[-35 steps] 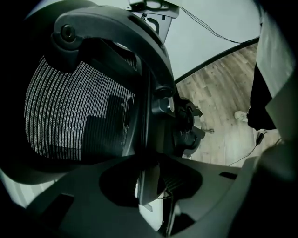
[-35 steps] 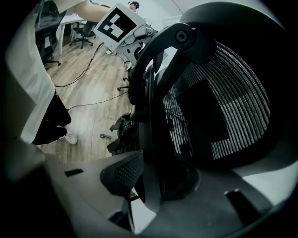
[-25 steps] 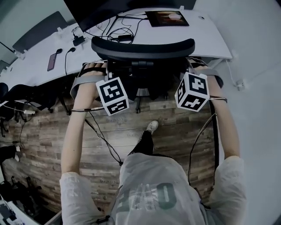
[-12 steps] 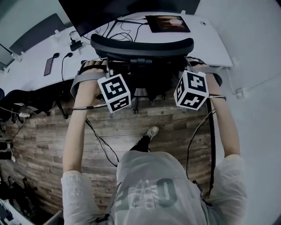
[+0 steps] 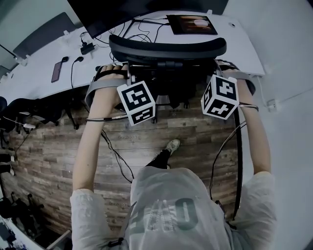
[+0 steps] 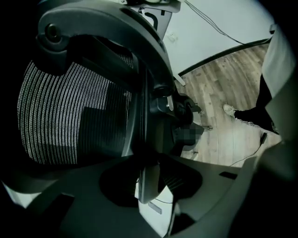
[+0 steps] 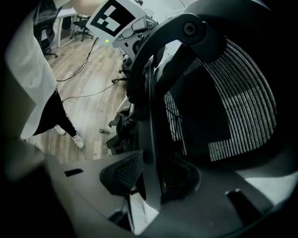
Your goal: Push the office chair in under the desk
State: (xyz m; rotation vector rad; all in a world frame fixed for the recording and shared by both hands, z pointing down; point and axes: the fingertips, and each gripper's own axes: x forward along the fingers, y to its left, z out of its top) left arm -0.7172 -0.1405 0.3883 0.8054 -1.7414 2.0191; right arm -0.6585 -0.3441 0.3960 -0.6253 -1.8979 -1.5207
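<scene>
- Left hand-held gripper (image 6: 148,179) is clenched on the left edge of the chair (image 5: 166,49) back; in its own view the frame strip runs up between the two jaws, with mesh to the left of it.
- Right hand-held gripper (image 7: 151,181) grasps the right edge of the same back, the frame strip pinched between its jaws and mesh to the right.
- From the head view, both arms reach forward, and the marker cubes (image 5: 137,102) and (image 5: 220,96) sit on either side of the chair's dark spine.
- The chair faces the white bench (image 5: 44,73); the curved top of its back overlaps the bench's near edge, and the seat is hidden below it.
- On the bench lie a phone (image 5: 56,71), loose cables (image 5: 139,29) and a flat dark pad (image 5: 191,23), behind a monitor (image 5: 107,12).
- One shoe (image 5: 172,145) stands on the wood floor (image 5: 49,156) behind the chair.
</scene>
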